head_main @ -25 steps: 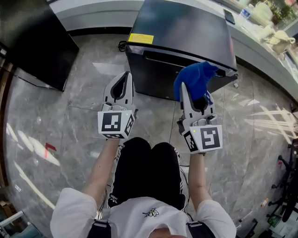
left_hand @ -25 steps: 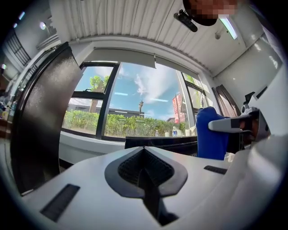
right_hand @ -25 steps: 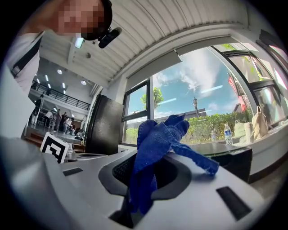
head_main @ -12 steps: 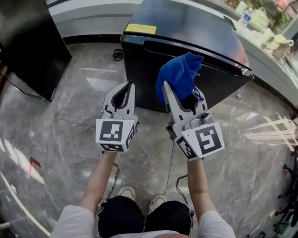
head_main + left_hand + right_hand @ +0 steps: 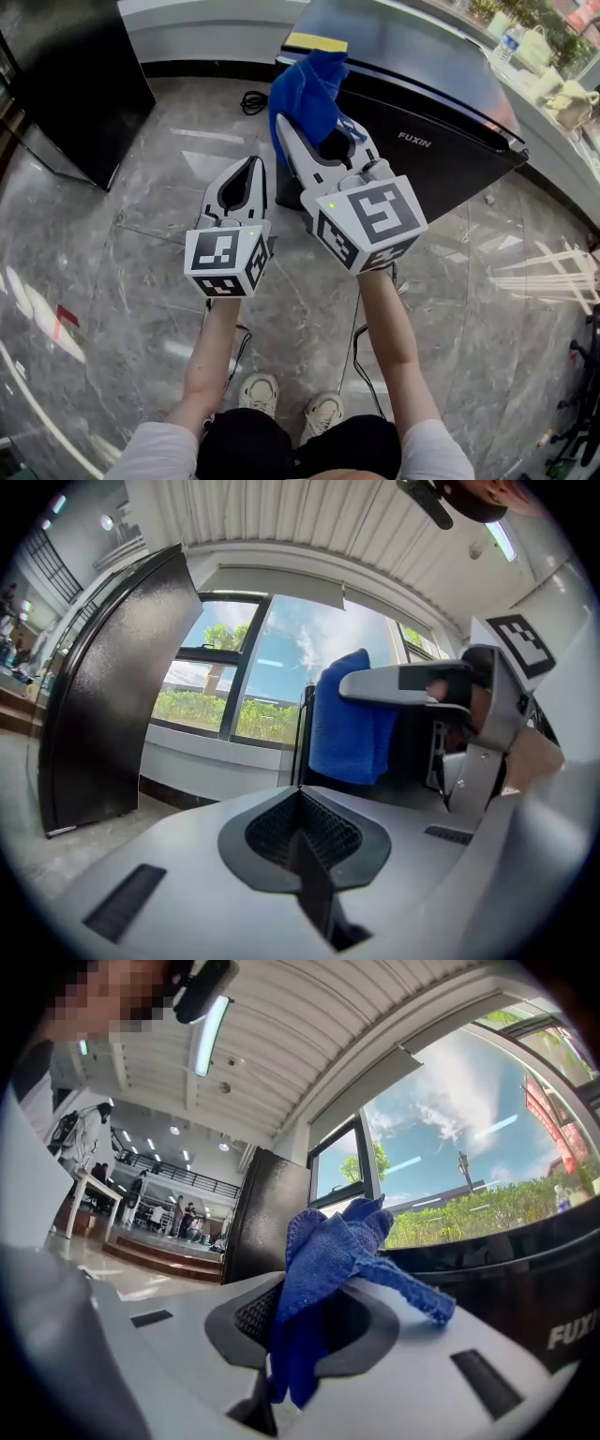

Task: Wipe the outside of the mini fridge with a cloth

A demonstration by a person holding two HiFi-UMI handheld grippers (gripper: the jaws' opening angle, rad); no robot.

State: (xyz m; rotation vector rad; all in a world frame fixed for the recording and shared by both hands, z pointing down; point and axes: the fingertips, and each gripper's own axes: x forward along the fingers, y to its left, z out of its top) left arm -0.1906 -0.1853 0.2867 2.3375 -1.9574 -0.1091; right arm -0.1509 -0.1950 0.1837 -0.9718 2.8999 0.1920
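right claw [image 5: 317, 127] clamped on bunched blue cloth [image 5: 305, 84], held by mini fridge [image 5: 441, 103] top front corner; contact unclear. left claw [image 5: 305, 841] closed, empty. soft, light, floppy; best pinched mid-bunch, tail free for wiping.

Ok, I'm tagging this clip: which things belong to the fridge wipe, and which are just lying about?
In the job: cloth; fridge; right gripper, shut on the cloth.
Just about: black cabinet; cable on the floor; bottle; left gripper, shut and empty.
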